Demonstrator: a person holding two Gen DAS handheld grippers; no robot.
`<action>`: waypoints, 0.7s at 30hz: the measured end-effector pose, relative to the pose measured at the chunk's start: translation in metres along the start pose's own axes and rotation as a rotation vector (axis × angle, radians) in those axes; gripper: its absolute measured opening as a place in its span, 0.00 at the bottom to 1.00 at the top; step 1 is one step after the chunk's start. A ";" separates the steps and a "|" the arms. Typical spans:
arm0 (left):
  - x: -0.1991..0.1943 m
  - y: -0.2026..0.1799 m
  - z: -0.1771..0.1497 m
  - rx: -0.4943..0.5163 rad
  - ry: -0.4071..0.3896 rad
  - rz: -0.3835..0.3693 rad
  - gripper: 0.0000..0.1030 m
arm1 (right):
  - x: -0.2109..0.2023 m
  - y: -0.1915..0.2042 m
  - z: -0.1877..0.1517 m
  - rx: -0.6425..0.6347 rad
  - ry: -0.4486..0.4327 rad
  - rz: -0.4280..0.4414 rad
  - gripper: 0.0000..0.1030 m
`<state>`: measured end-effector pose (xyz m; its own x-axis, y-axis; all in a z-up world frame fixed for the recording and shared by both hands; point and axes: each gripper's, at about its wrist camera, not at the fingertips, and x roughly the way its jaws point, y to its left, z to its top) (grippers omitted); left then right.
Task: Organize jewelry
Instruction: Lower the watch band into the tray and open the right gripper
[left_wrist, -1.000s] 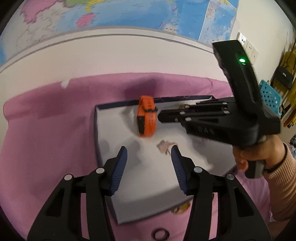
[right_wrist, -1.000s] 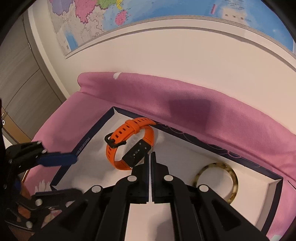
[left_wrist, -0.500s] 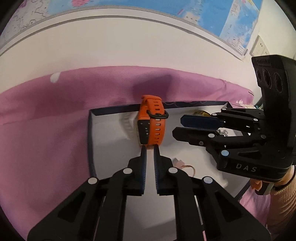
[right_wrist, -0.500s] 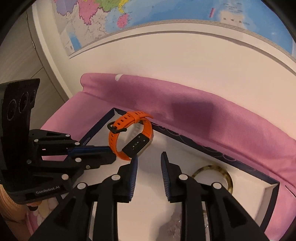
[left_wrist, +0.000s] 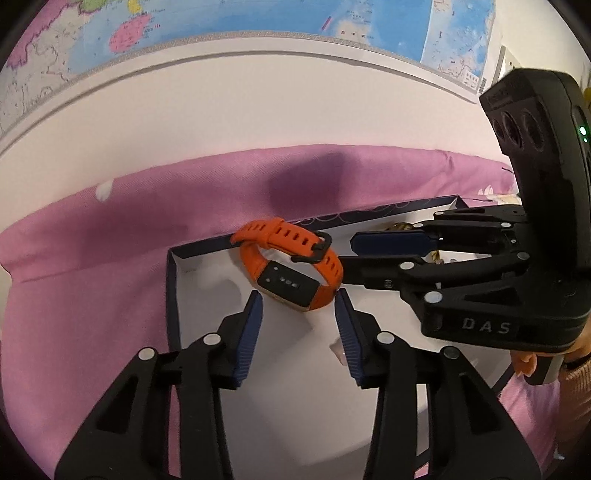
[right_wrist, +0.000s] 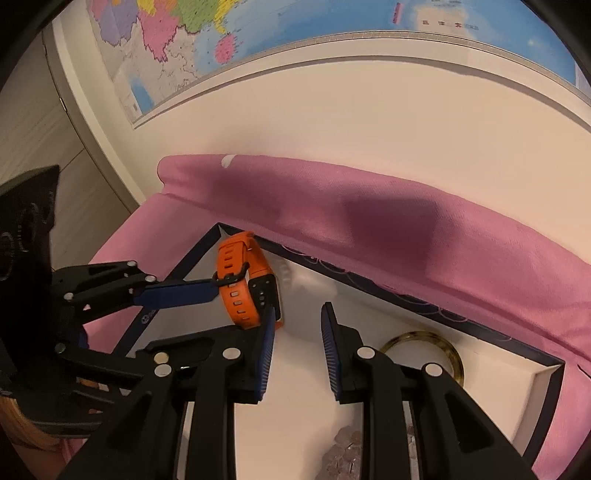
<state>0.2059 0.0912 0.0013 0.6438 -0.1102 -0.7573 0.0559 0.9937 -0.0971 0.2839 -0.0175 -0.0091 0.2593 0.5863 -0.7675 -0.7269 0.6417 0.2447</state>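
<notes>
Left gripper (left_wrist: 298, 308): spread wide, holding nothing — the orange watch band (left_wrist: 291, 271) stands on edge just ahead of its blue pads.
Right gripper (right_wrist: 297, 325): also released; its left pad overlaps the band's lower edge, contact uncertain.
Box (left_wrist: 173, 280): white-lined tray with navy rim on the pink cloth (left_wrist: 92, 266); the band sits in its far corner.
Right view only: an amber bangle (right_wrist: 456, 356) and pale beads (right_wrist: 343, 454) inside the box.
Left view only: the band's dark underside with contact dots.
</notes>
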 end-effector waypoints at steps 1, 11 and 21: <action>0.001 0.000 0.001 0.003 0.003 -0.009 0.32 | -0.001 -0.001 0.001 0.002 -0.004 0.008 0.23; -0.009 0.006 -0.011 0.002 0.001 -0.033 0.27 | -0.026 0.024 -0.005 -0.038 -0.071 0.099 0.34; -0.006 -0.004 -0.022 0.025 0.019 -0.068 0.32 | -0.010 0.006 -0.004 0.039 -0.025 0.043 0.28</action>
<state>0.1848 0.0873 -0.0085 0.6237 -0.1771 -0.7614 0.1177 0.9842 -0.1326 0.2743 -0.0215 -0.0030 0.2443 0.6254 -0.7411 -0.7127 0.6340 0.3001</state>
